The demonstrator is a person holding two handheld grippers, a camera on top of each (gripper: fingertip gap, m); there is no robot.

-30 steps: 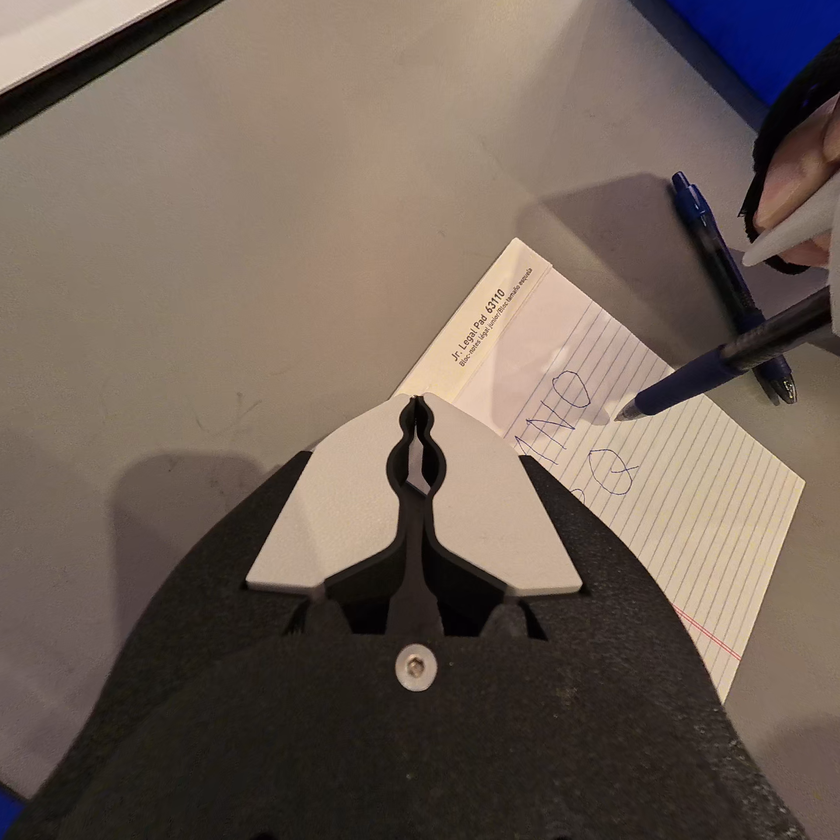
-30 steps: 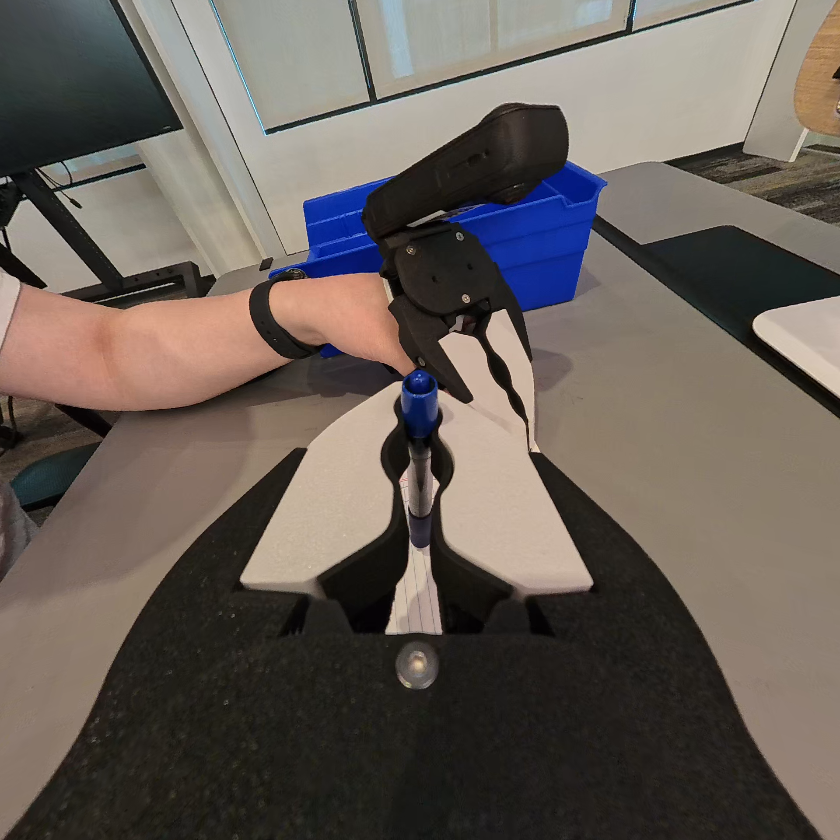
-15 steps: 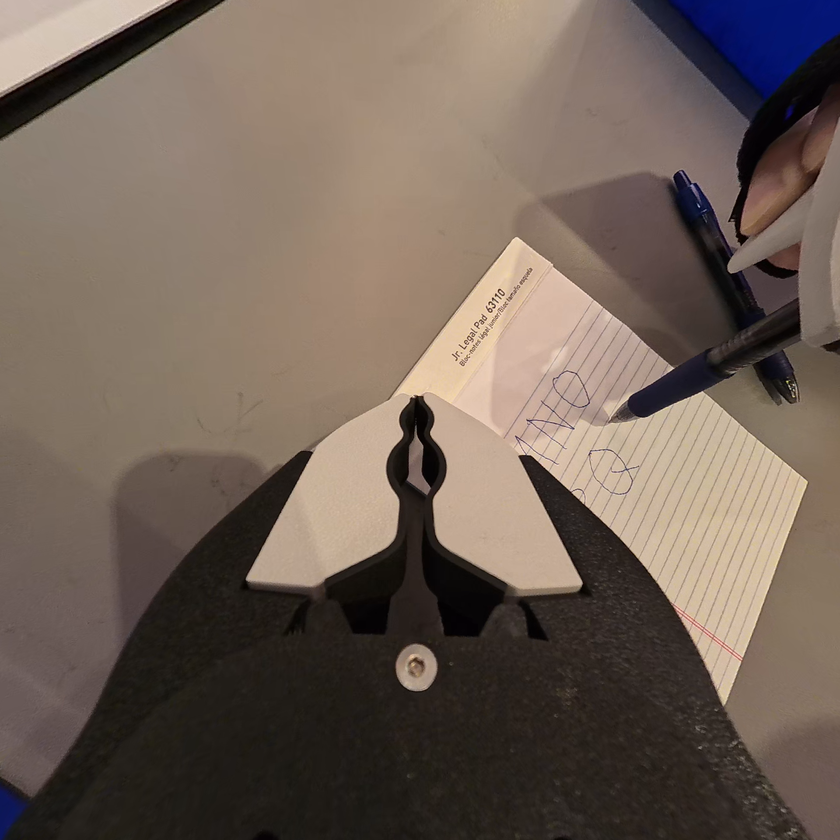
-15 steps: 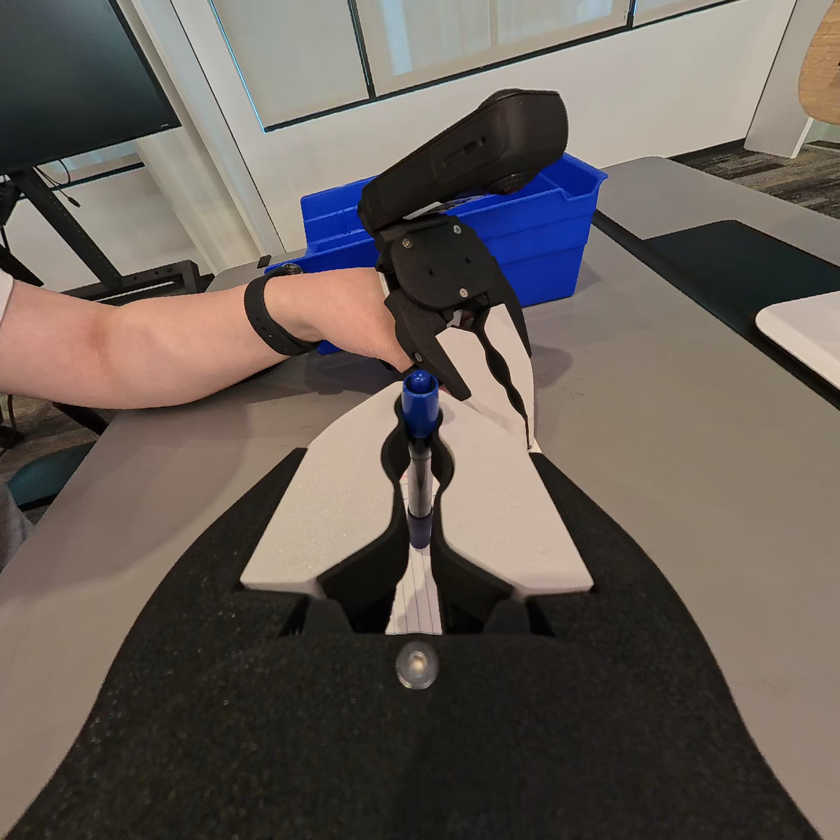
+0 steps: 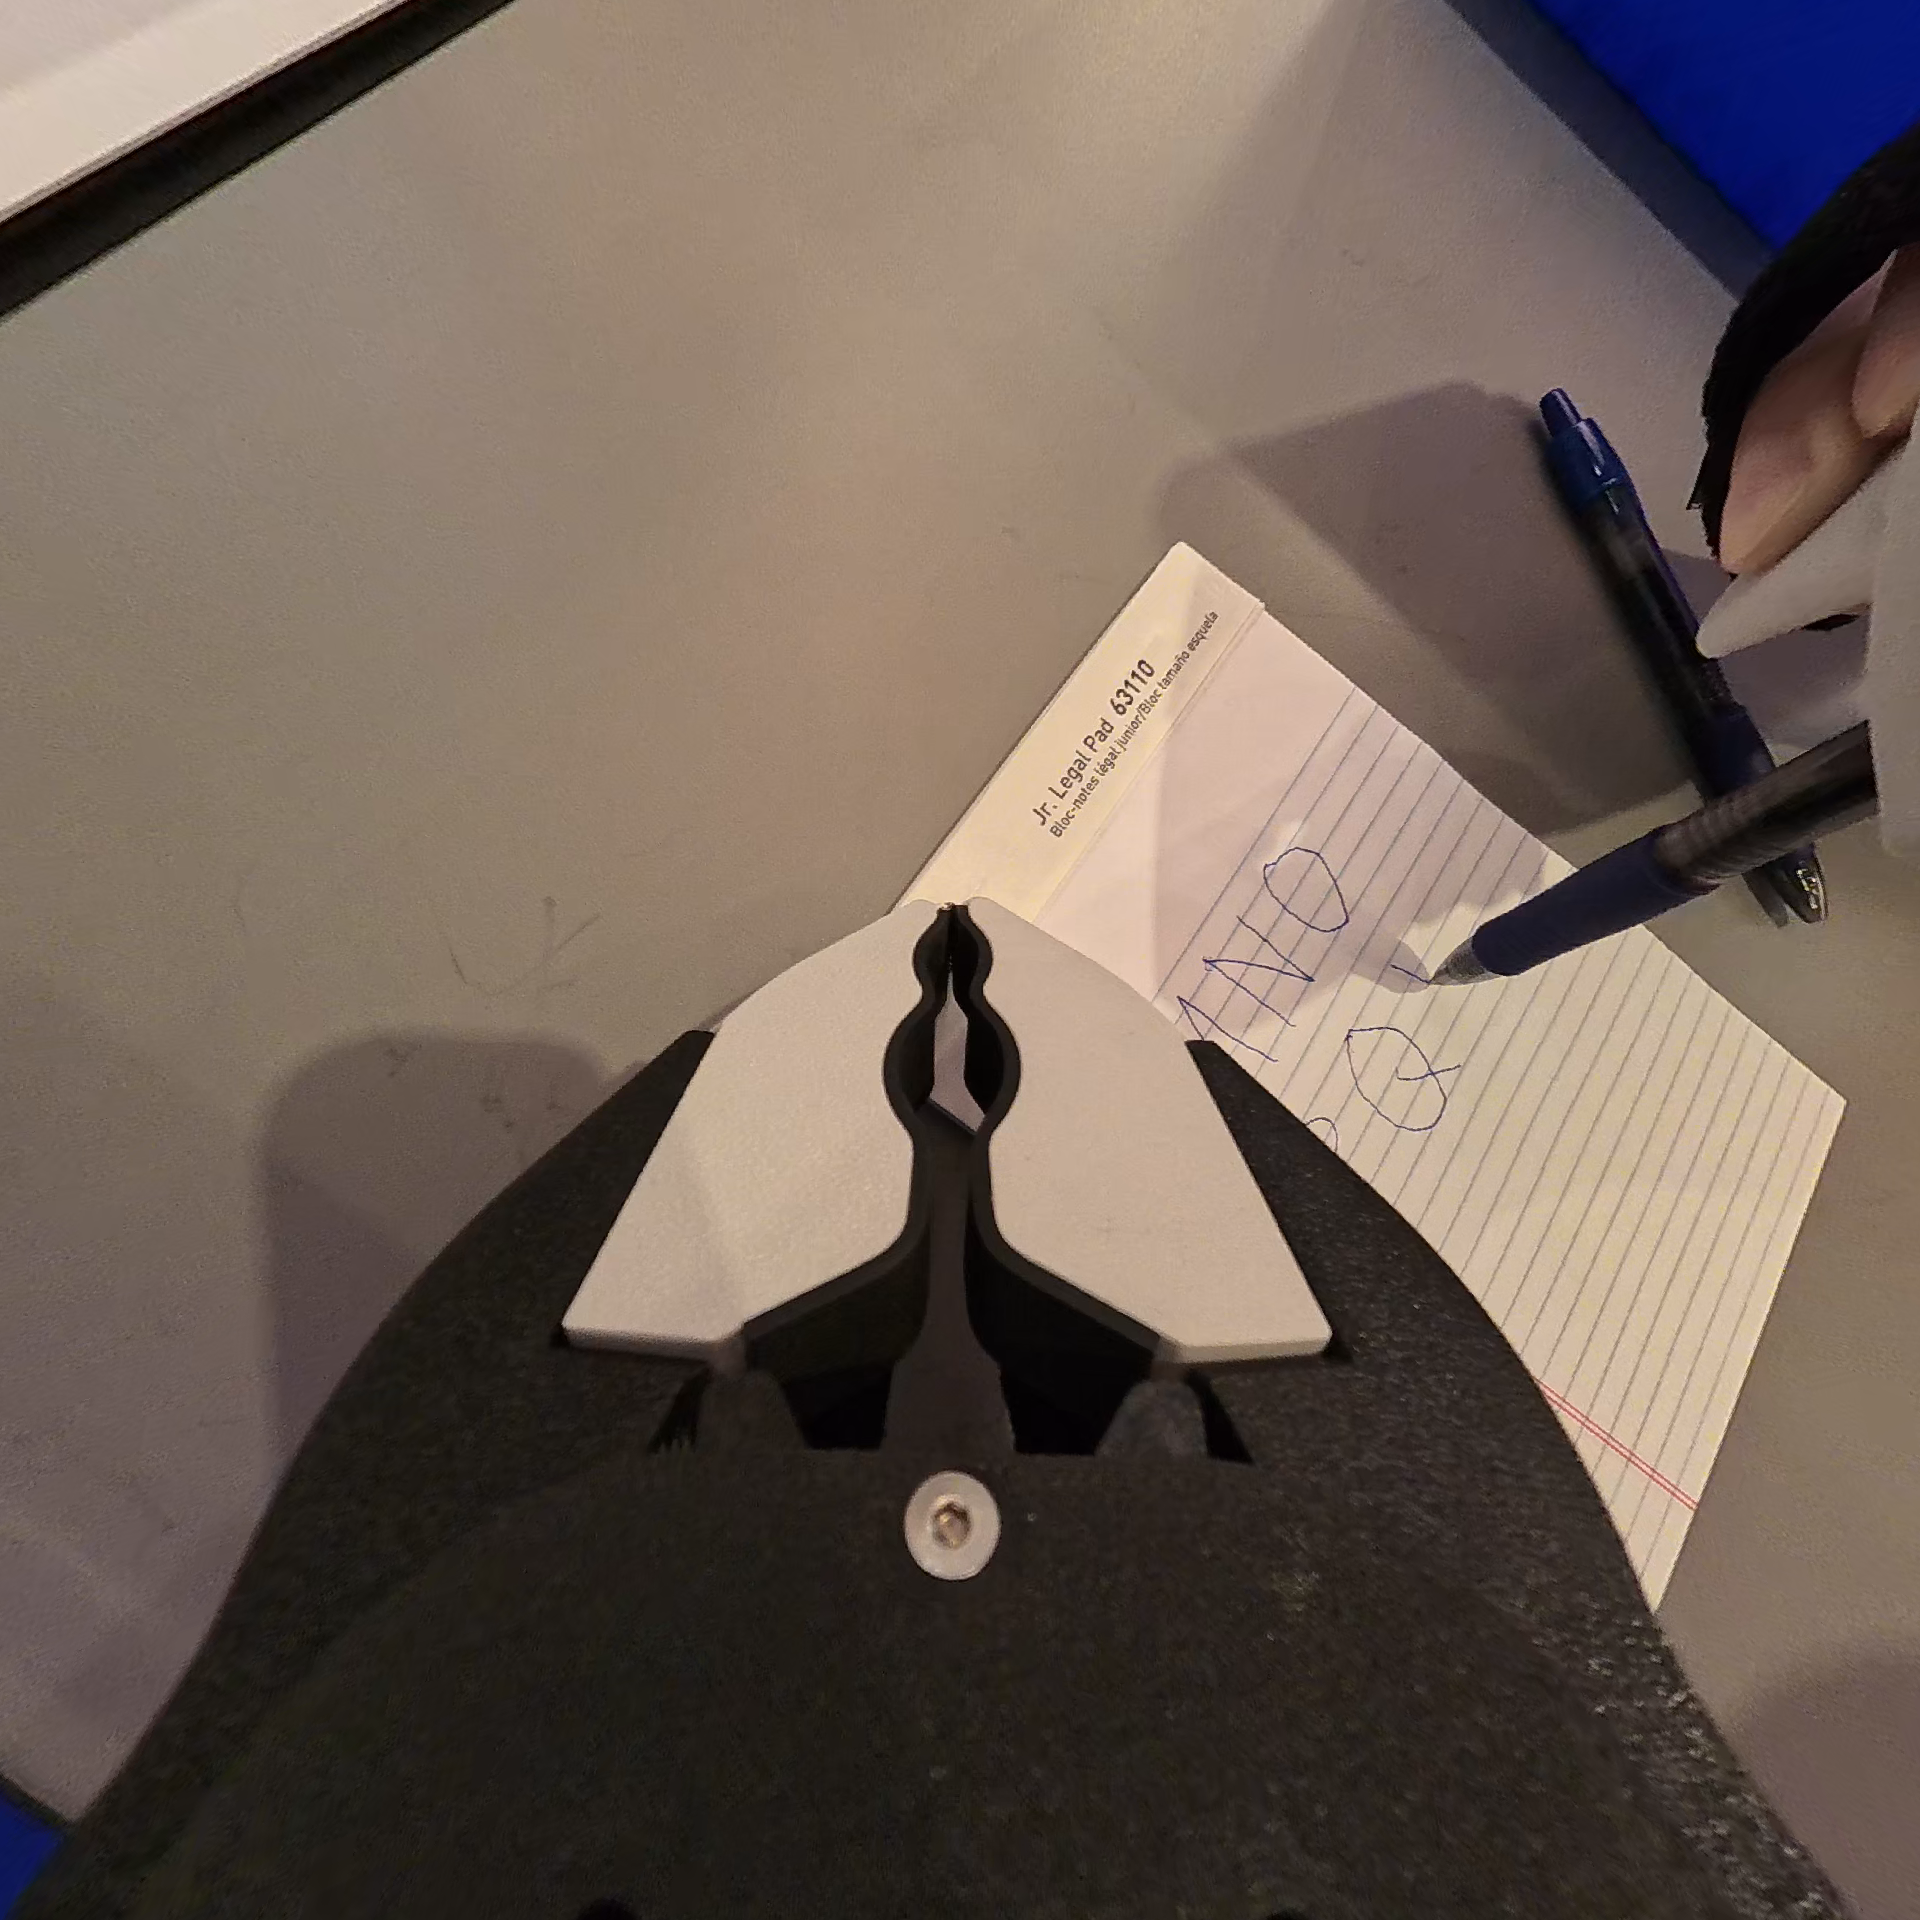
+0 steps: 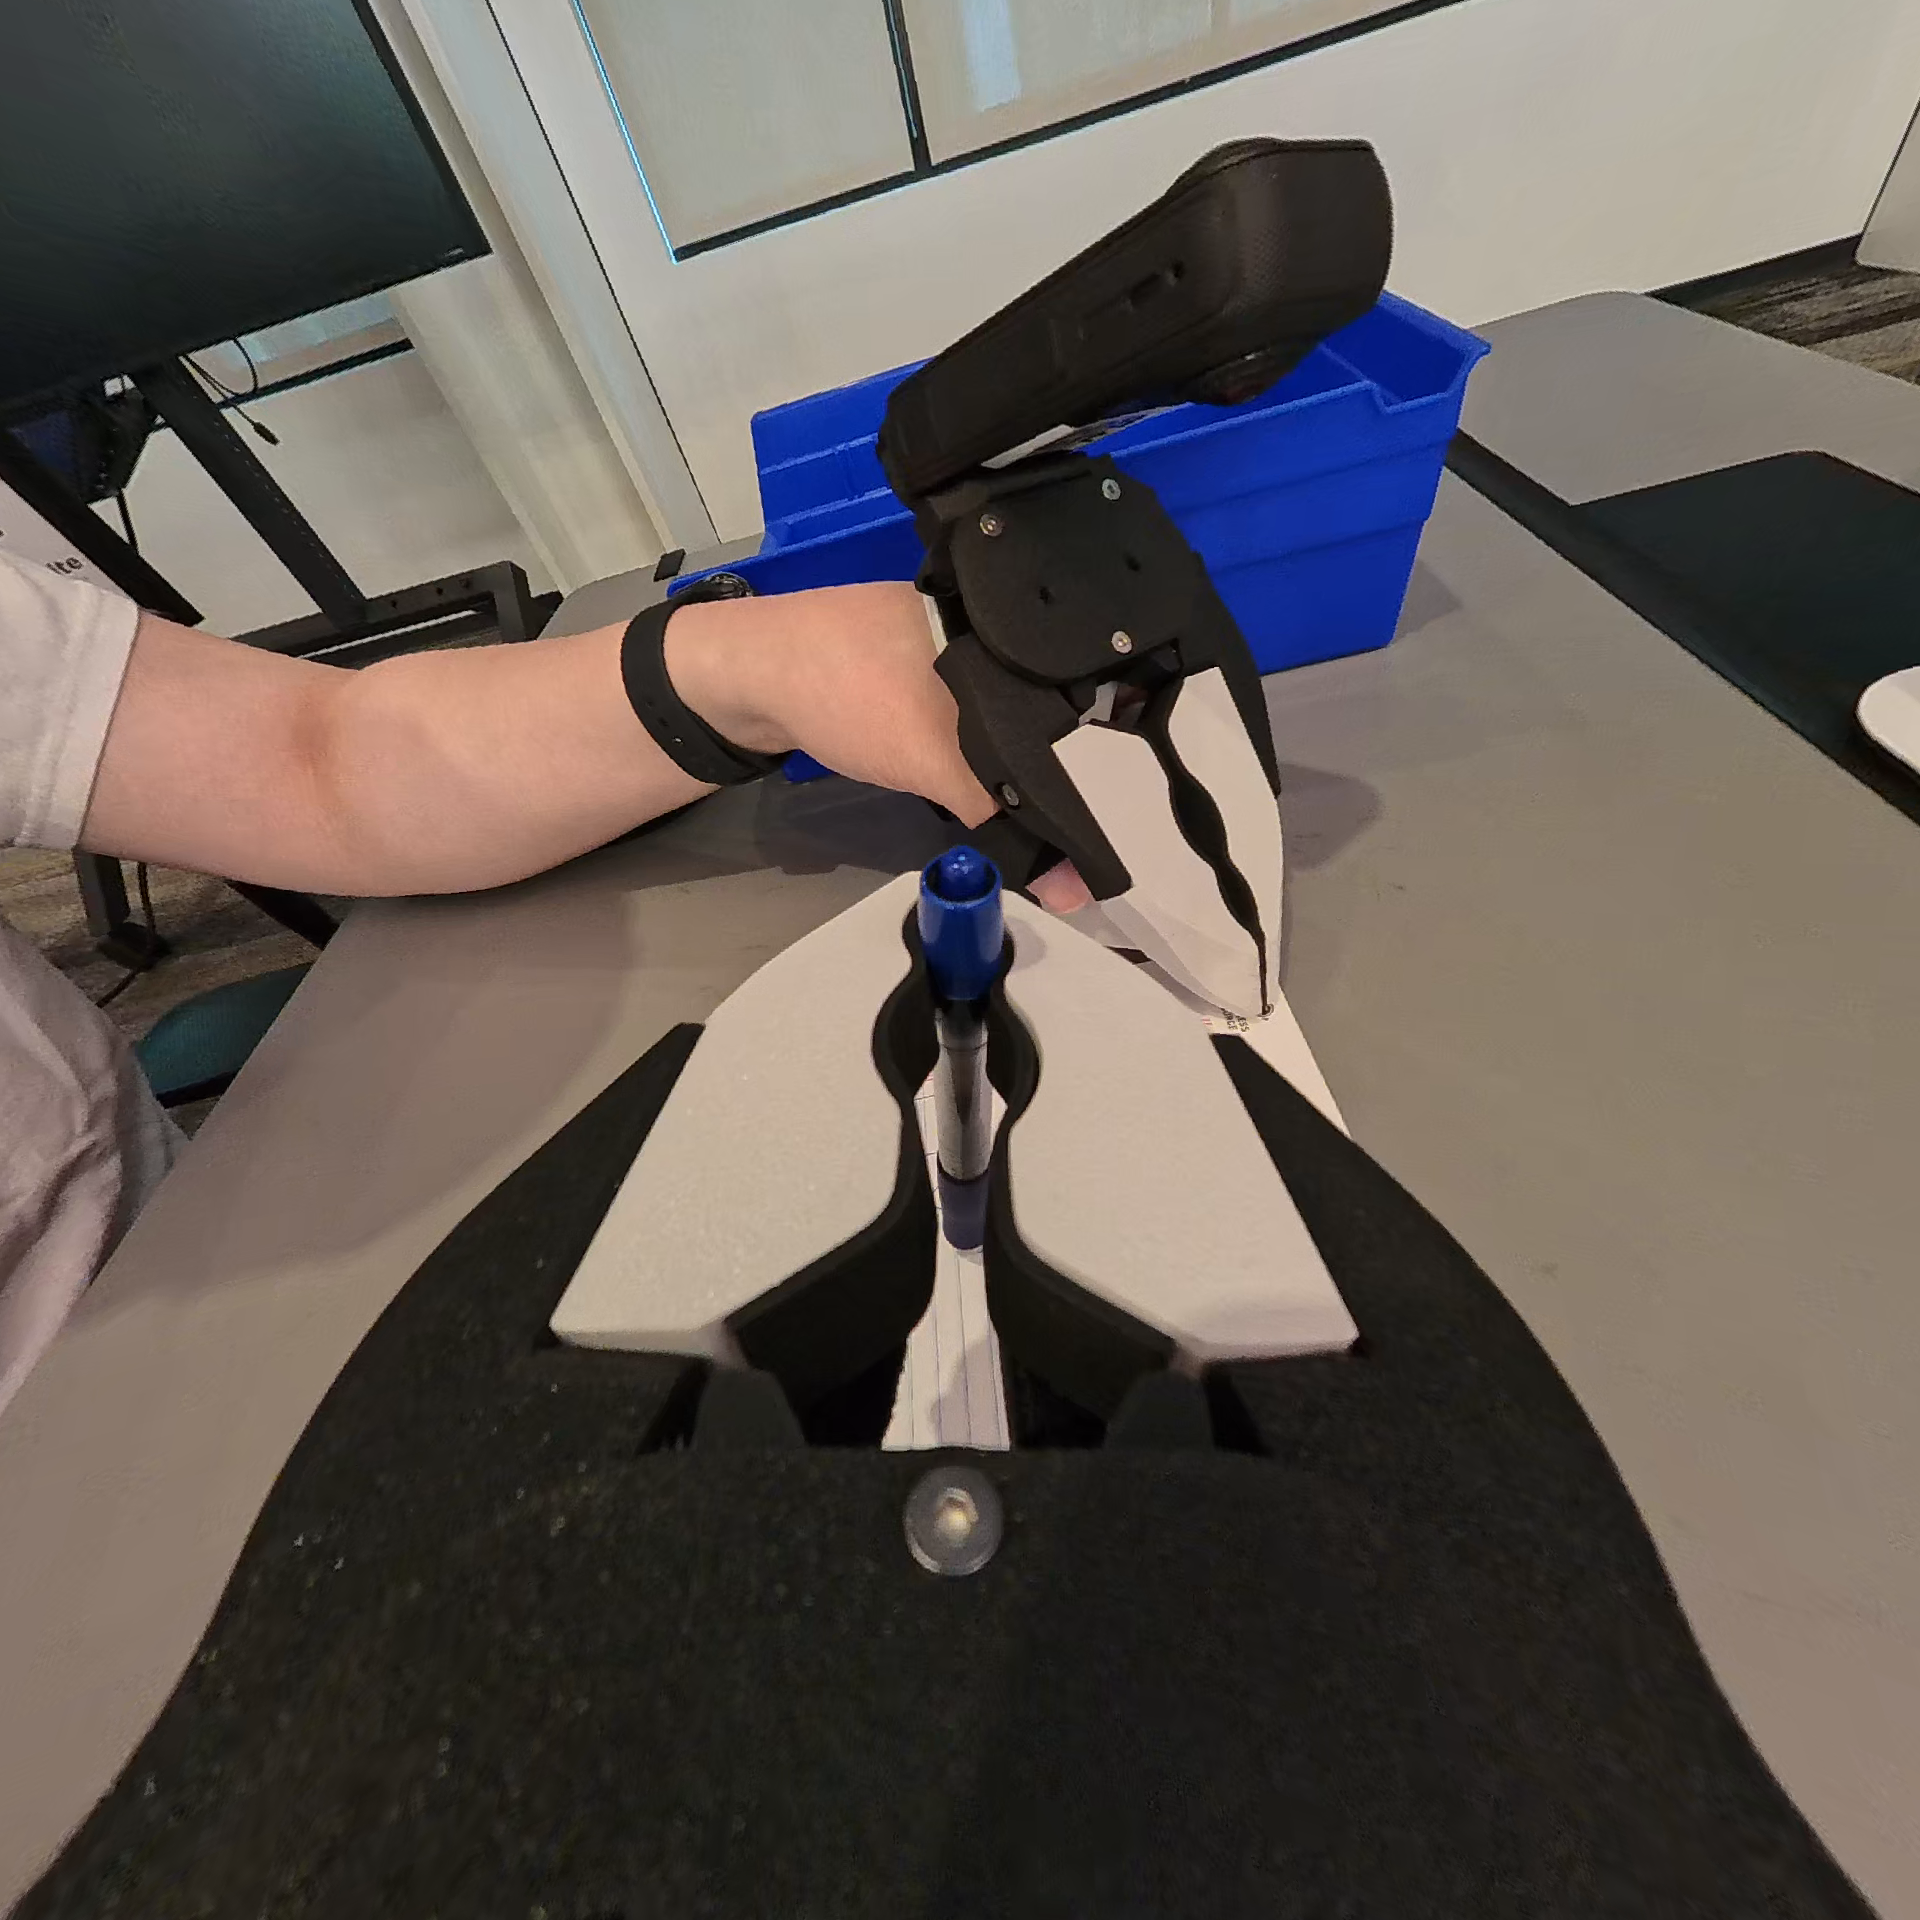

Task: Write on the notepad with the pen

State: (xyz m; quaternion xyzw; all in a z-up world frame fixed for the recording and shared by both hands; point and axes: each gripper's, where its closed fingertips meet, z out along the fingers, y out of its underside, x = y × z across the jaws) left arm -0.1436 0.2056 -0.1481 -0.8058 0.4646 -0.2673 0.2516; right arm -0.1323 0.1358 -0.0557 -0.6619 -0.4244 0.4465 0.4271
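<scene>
Right gripper (image 6: 956, 997) clamps pen (image 5: 1621, 883) on inked notepad (image 5: 1558, 1143).

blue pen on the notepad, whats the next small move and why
Probably draw the blue pen on along the same ruled line. Its tip touches the white lined notepad at a short fresh mark, the right hand-held gripper is clamped on it, and the shut left hand-held gripper pins the pad's corner.

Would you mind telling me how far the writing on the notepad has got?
Done: two rows of blue marks sit on the notepad. In hand: the right gripper clamps the pen, tip on the paper, while the shut left gripper pins the pad's corner. How much remains is unclear.
</scene>
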